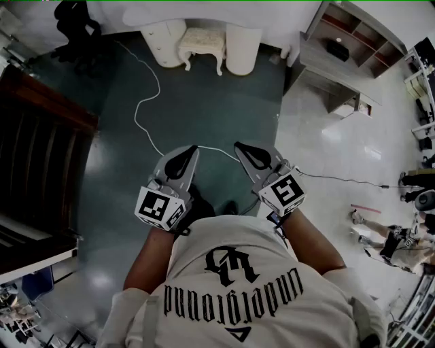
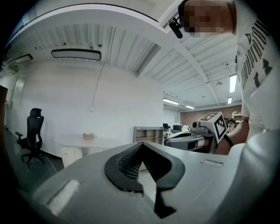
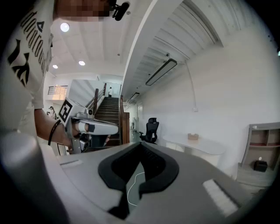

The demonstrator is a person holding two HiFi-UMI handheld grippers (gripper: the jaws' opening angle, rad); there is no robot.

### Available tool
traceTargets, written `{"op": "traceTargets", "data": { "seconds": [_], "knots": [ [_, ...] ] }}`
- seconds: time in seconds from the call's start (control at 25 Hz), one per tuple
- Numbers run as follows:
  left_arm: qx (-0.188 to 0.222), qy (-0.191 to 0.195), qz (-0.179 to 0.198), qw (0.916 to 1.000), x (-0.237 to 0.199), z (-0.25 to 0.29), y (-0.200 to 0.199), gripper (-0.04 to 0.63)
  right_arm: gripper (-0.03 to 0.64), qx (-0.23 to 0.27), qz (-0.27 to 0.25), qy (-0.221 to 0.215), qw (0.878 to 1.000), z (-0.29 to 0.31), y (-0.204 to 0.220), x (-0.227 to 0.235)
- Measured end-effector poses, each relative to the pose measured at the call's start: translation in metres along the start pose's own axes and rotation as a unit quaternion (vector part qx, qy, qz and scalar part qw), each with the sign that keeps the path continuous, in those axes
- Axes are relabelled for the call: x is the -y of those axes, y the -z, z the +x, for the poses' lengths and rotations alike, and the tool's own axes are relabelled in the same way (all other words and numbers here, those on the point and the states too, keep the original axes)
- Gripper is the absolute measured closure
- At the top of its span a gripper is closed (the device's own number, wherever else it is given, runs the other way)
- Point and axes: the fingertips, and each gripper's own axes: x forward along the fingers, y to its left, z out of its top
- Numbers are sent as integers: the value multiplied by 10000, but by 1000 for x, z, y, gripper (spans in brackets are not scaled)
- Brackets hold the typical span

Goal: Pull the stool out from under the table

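- Floor (image 1: 204, 102): dark green, spreads out in front of the worktop (image 1: 204, 11) and turns to pale glossy tile off to the worktop's right.
- Worktop: white with a rounded edge, runs along the far wall on white pedestals; shows as well in the left gripper view (image 2: 94, 142) and the right gripper view (image 3: 199, 145).
- Wooden staircase (image 1: 41, 156): dark, stands well to the left of the worktop, on the near side.
- Shelf unit (image 1: 353, 47): grey, open-fronted, stands just right of the worktop.
- Office chair (image 1: 78, 27): black, stands at the worktop's left end.
- Stool (image 1: 202, 42): cream, with carved legs, sits tucked under the worktop between its two pedestals, not pulled out.
- Left tongs (image 1: 191, 151): held well apart from the worktop across the floor, pointing towards it; pressed together with nothing between them (image 2: 141, 145).
- Right tongs (image 1: 240, 149): held level beside the left, equally far from the worktop; likewise closed and empty (image 3: 140, 147).
- White cable (image 1: 146, 102): snakes over the floor from the worktop's left part towards the tongs.
- Small box (image 2: 89, 136): rests on top of the worktop.
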Motion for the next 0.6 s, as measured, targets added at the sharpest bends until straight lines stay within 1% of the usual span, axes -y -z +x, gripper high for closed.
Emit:
{"op": "traceTargets", "data": {
  "seconds": [0.12, 0.28, 0.44, 0.6],
  "knots": [
    [6, -7, -13, 10000, -1, 2, -2, 591, 617, -16, 102, -21, 9999, 1, -1, 1],
    [17, -28, -36, 10000, -9, 2, -2, 591, 617, -40, 95, -14, 9999, 7, 2, 4],
    [-12, -56, -105, 9999, -25, -1, -2, 591, 617, 33, 74, -47, 10000, 19, -4, 1],
    [-37, -28, -158, 9999, -46, -2, 0, 591, 617, -67, 95, -58, 9999, 43, -3, -1]
  ]
}}
